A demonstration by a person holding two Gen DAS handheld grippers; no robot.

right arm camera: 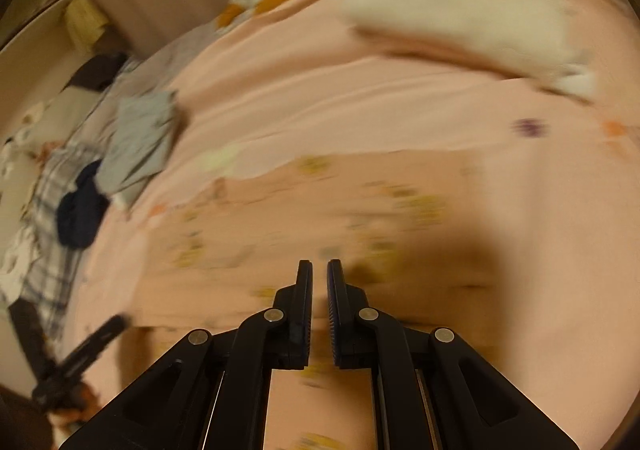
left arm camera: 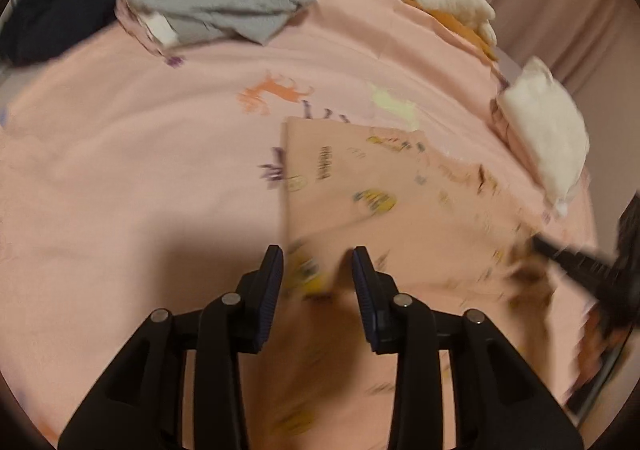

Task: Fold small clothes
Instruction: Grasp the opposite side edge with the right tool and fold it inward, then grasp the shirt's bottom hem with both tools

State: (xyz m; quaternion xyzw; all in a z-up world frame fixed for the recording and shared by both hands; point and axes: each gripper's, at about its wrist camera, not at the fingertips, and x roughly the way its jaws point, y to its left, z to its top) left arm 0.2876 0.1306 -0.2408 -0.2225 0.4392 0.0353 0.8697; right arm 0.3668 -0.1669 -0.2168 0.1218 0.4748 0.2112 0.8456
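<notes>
Printed garment point(left arm camera: 360, 185) lies partly folded on the bed point(left arm camera: 140, 169), apparently. Left gripper point(left arm camera: 318, 262): jaws opening, nothing pinched. Right gripper point(right arm camera: 320, 270): jaws nearly closed, empty. Grey cloth point(left arm camera: 216, 5) remains unfolded.

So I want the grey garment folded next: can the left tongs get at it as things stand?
Probably yes. The left tongs stand open with nothing gripped, over the pink printed garment. Only bare pink bedsheet lies between them and the grey garment at the far side, though it looks like a long stretch.
</notes>
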